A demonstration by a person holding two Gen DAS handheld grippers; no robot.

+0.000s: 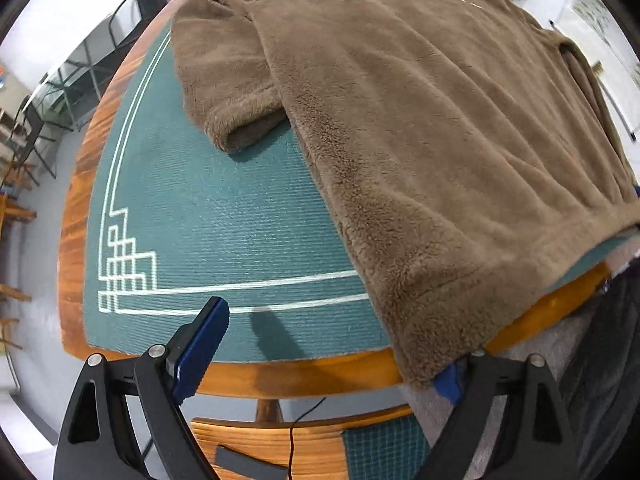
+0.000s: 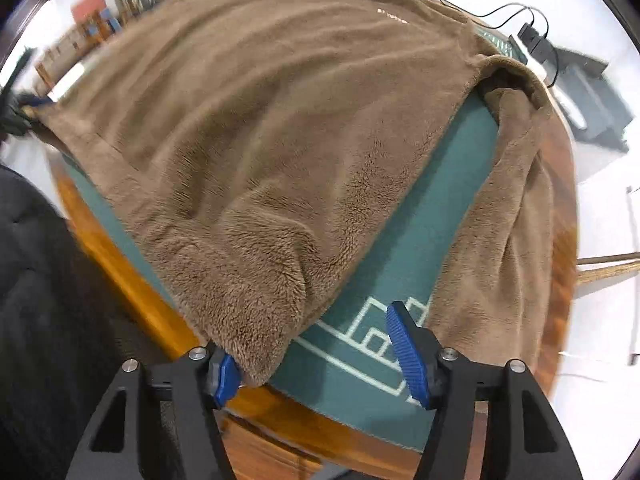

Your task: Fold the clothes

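A brown fleece garment (image 1: 420, 120) lies spread on a green mat (image 1: 208, 220) that covers a wooden table (image 1: 296, 376). One sleeve (image 1: 216, 80) is folded down at its left side. My left gripper (image 1: 324, 368) is open wide at the table's front edge; its right fingertip (image 1: 450, 384) is partly covered by the overhanging hem corner. In the right wrist view, the garment (image 2: 260, 140) ends in a hem corner (image 2: 256, 356) that rests against the left pad of my right gripper (image 2: 316, 364). This gripper is open, and the other sleeve (image 2: 504, 220) lies to its right.
A wooden chair (image 1: 272, 440) with a thin cable stands under the table's front edge. A black device (image 2: 536, 40) with cables sits at the far right corner. A person's dark clothing (image 2: 40, 300) fills the left side. Metal chairs (image 1: 72, 92) stand beyond the table.
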